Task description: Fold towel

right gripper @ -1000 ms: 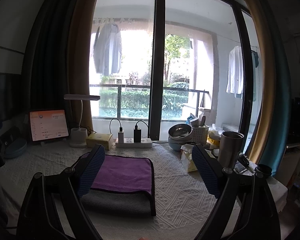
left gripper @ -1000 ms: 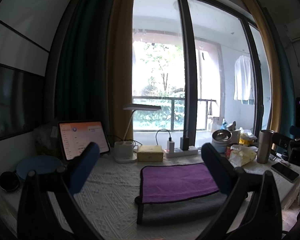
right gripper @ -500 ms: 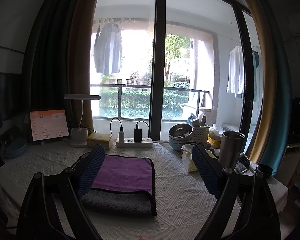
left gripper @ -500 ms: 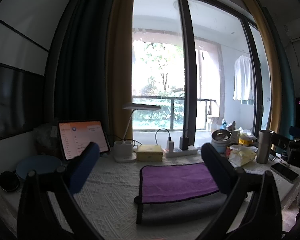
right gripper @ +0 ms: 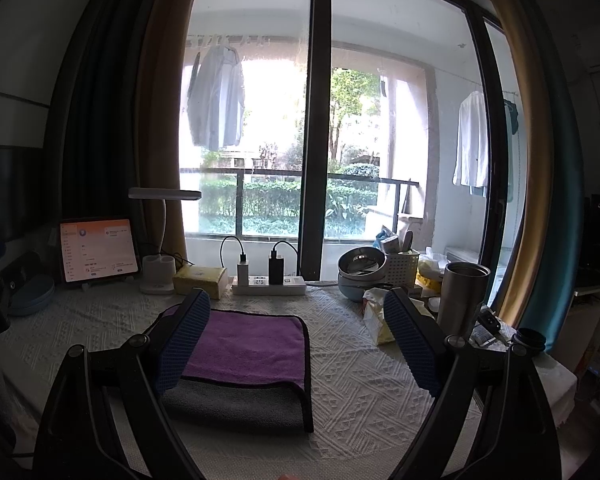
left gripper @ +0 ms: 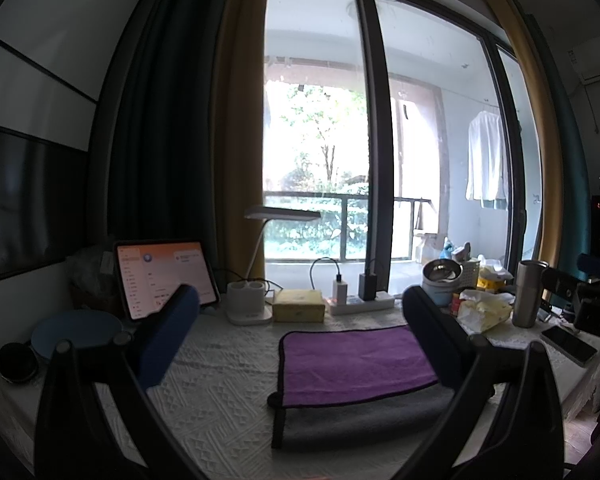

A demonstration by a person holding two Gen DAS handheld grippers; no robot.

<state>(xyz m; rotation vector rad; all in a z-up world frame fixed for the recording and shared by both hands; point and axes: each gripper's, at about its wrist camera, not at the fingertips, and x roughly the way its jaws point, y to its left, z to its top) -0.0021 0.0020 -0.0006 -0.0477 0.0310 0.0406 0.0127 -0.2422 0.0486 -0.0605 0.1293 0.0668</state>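
Observation:
The towel (left gripper: pixel 356 364) lies flat on the white textured tablecloth, folded over: a purple layer with black trim on top, a grey strip (left gripper: pixel 352 420) showing along the near edge. It also shows in the right wrist view (right gripper: pixel 244 356). My left gripper (left gripper: pixel 300 320) is open and empty, held above the table in front of the towel, its right finger over the towel's right side. My right gripper (right gripper: pixel 296 328) is open and empty, its left finger over the towel's left part.
At the back stand a lit tablet (left gripper: pixel 164 280), a desk lamp (left gripper: pixel 252 300), a yellow box (left gripper: pixel 298 306) and a power strip (left gripper: pixel 360 300). To the right are bowls (right gripper: pixel 360 272), a steel tumbler (right gripper: pixel 462 300), wrappers and a phone (left gripper: pixel 568 344). A blue plate (left gripper: pixel 76 330) sits left.

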